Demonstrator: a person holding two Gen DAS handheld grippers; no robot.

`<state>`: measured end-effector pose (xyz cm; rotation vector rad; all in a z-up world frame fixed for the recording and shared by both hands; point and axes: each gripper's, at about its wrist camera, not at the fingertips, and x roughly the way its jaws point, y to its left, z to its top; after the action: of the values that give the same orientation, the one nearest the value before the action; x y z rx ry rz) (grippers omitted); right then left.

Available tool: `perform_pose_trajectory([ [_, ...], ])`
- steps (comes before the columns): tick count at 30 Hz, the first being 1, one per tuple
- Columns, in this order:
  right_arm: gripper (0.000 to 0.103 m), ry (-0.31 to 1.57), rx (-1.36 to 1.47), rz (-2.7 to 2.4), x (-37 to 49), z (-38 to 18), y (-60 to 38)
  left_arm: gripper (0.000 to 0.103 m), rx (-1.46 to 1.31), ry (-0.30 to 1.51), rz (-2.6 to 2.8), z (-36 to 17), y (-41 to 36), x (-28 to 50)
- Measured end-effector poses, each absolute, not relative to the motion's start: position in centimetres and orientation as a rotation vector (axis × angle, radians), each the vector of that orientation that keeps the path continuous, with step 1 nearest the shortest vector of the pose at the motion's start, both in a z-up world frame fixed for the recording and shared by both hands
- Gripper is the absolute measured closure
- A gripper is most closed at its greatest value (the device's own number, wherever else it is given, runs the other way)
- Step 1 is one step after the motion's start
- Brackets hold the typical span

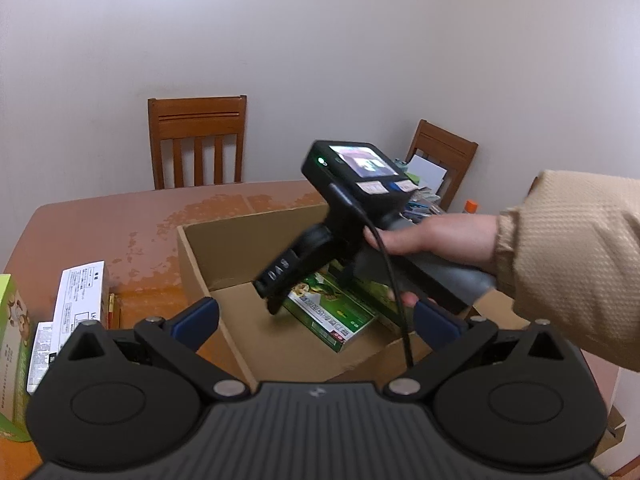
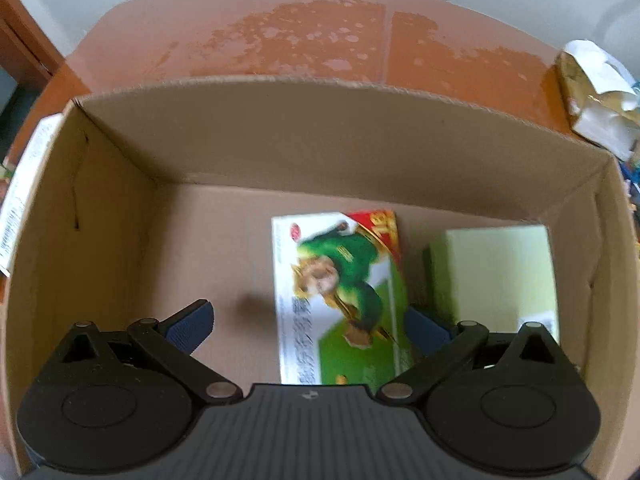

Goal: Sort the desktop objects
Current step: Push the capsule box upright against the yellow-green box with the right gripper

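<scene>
On the far left of the cardboard box (image 1: 224, 256), a pale green carton (image 1: 10, 352) is seen standing on the desk (image 1: 100, 224), and just beside it, nearer the box, white printed packs (image 1: 76, 304) are propped. A thin red item is glimpsed between those packs and the box's left wall, too small to be read.

The left gripper (image 1: 316, 320) is held in front of the box's near edge, its blue-padded fingers (image 1: 196, 320) spread wide apart, and nothing is gripped between them.

Inside the box, a green illustrated carton (image 2: 340, 300) is seen lying flat on the floor of the box, roughly at its middle. To the right of it, against the box's right wall, a plain light green box (image 2: 496, 272) is seen.

The right gripper (image 2: 308, 326) is held inside the box, just above the green illustrated carton, with its fingers (image 2: 192, 324) parted wide; the carton is not clamped. In the left wrist view the same tool is seen from outside, with a small lit screen on top, gripped by a hand (image 1: 432, 236) in a beige sleeve (image 1: 568, 256) reaching in from the right of the box.

Beyond the box, two wooden chairs (image 1: 198, 140) are seen behind the desk. Past the box's far right corner, crumpled white and gold wrapping (image 2: 596, 96) is seen on the desk.
</scene>
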<state>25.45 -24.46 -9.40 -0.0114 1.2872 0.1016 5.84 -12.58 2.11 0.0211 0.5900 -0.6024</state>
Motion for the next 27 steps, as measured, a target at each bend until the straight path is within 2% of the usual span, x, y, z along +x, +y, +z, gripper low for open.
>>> perform_pose_trajectory([
  [7, 0.0, 1.292, -0.035, 0.095, 26.0, -9.5, -24.2, 0.0, 0.011, 0.588, -0.613, 1.9, -12.5, 5.4],
  [18, 0.0, 1.316, 0.223, 0.309, 24.9, -9.2, -24.0, 0.0, -0.014, 0.574, -0.621, 2.3, -12.2, 5.4],
  [27, 0.0, 1.353, 0.243, 0.314, 25.4, -10.1, -22.7, 0.0, 0.011, 0.587, -0.616, 2.3, -12.3, 5.1],
])
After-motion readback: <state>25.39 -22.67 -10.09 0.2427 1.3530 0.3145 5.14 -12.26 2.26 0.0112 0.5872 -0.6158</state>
